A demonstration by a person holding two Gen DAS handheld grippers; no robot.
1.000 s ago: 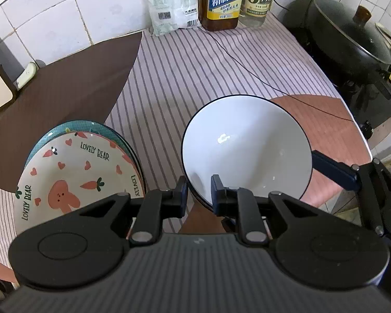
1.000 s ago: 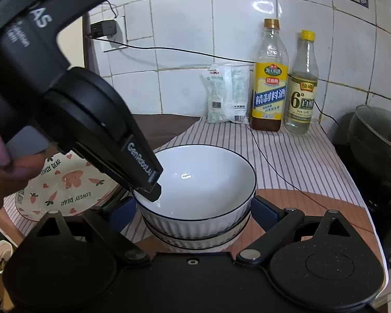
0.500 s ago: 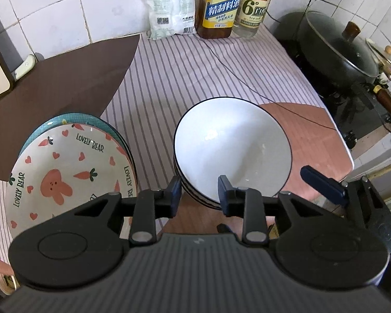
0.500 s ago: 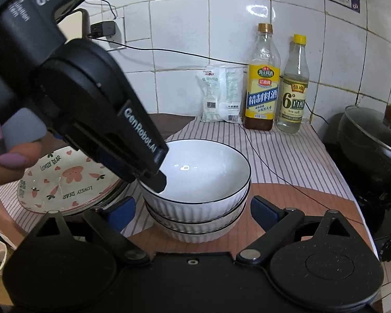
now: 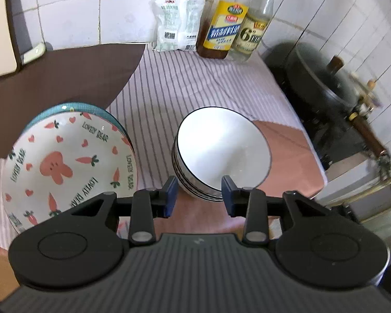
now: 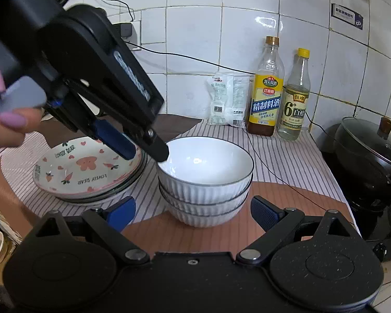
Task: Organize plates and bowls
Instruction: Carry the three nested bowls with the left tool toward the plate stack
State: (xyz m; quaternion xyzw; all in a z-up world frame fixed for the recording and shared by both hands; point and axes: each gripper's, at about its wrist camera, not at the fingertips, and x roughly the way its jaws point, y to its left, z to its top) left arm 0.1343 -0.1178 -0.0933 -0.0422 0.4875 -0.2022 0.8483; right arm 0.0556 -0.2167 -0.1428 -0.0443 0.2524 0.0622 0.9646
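Much of the right wrist view was blocked by the left gripper [image 6: 146, 148], held by a hand [image 6: 2, 127] at the left edge; it covered the wall behind and part of the rabbit plate [image 6: 83, 167]. How many plates lay in that stack could not be counted; a teal rim [image 5: 91, 108] showed under the top one. The right gripper [image 6: 193, 212] was absent from the left wrist view.

The left gripper [image 5: 199, 195] had just been widening its jaws and stood partly apart, nothing between them, poised over the near left rim of the top bowl [image 6: 206, 167]. The right gripper's jaws stood wide, empty, either side of the stack of three white bowls [image 5: 221, 154] without touching it.

The bowls sat just beside the plates, a narrow gap between. Behind both, the striped cloth [image 5: 195, 86] lay bare back to two bottles [image 6: 281, 88] and a packet [image 6: 226, 99] by the tiled wall [image 6: 195, 39]. A thin cable [image 6: 273, 174] crossed it. To the right the counter ended close to a lidded wok [image 6: 370, 151]. A brown mat [image 5: 65, 78] covered the far left; a reddish mat [image 6: 208, 237] lay under the bowls.
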